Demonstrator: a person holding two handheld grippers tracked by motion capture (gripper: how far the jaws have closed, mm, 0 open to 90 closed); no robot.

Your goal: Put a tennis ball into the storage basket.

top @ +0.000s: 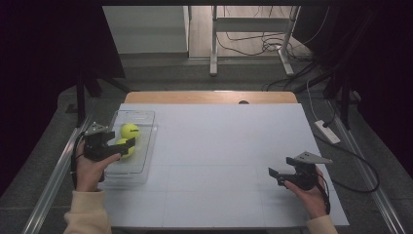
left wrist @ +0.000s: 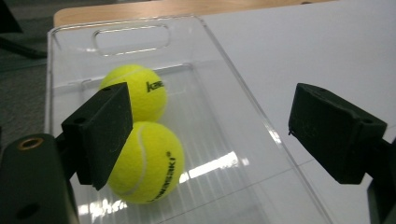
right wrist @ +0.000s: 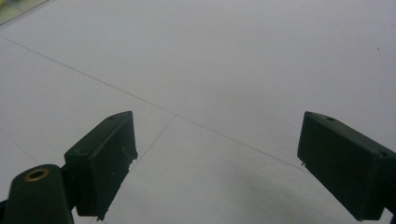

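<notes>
The left gripper (left wrist: 205,135) is hanging over the clear tray (left wrist: 261,126) with its jaws apart, gripping nothing. The near ball (left wrist: 152,163) is lying in the tray, touching the far ball (left wrist: 140,91) behind it.

The right gripper (right wrist: 215,163) is waiting wide open over the white table (right wrist: 233,60).

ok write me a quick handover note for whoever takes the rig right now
Left gripper: open, over the clear tray, nothing held.
Right gripper: open, empty, over bare white table at the right.
Things: two tennis balls in the tray, touching, near ball and far ball.
Done: both balls lie in the tray.
Left: apparently only drawing the left gripper clear; I see no other balls on the table.
</notes>
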